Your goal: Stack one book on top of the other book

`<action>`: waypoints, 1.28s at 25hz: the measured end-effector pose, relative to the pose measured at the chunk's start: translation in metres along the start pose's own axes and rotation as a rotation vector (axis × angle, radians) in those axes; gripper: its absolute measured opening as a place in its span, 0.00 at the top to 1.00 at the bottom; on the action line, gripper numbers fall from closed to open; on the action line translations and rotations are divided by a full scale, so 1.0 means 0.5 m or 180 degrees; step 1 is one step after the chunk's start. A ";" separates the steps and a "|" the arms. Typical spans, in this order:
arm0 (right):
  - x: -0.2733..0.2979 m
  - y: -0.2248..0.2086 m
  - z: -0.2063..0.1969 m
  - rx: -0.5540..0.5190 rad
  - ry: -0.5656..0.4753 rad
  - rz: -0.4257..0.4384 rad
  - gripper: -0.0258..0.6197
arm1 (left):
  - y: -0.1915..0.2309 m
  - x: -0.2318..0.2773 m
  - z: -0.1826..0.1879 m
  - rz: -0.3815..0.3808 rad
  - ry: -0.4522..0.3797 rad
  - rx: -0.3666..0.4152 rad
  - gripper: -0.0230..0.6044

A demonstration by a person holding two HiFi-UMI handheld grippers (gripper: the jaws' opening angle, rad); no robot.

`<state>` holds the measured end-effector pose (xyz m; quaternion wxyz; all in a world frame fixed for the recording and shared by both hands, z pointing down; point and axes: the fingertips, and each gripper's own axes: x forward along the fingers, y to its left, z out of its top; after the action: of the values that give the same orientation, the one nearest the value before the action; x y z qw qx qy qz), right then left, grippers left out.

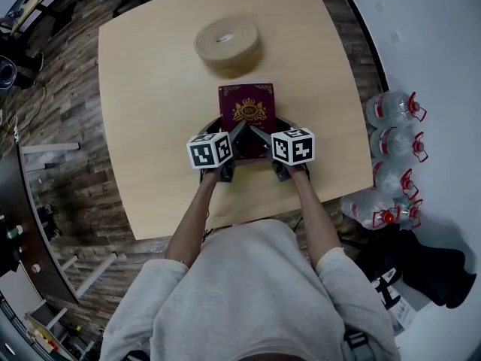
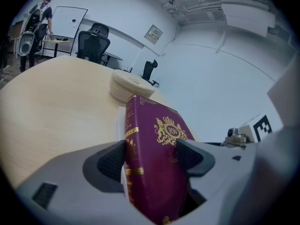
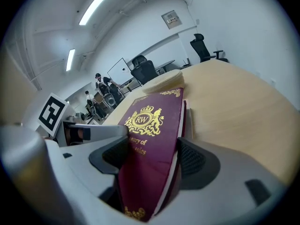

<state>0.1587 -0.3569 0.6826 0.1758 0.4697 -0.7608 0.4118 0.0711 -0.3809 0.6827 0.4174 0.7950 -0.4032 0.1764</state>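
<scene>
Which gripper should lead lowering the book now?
Neither is better placed: the left gripper and the right gripper each clamp a near corner of the book, mirrored. Lowering with both together looks safest.

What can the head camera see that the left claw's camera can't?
Only the head view: water bottles beside the wooden table, and the person's arms. Only the left gripper view: black office chairs and a whiteboard in the room behind. Both: the maroon book clamped in the left claw, with the tan roll beyond it.
</scene>
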 end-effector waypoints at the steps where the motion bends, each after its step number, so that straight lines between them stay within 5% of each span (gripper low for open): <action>1: 0.002 -0.002 -0.001 0.0018 0.0008 -0.0001 0.44 | 0.002 0.002 -0.001 0.0005 0.0011 -0.0014 0.41; 32: -0.003 -0.017 0.011 0.0206 -0.0132 -0.0032 0.43 | 0.006 0.004 0.005 -0.0039 0.0030 0.0044 0.41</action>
<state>0.1672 -0.3624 0.6823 0.1469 0.4873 -0.7483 0.4255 0.0696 -0.3851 0.6840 0.4149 0.7995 -0.3951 0.1804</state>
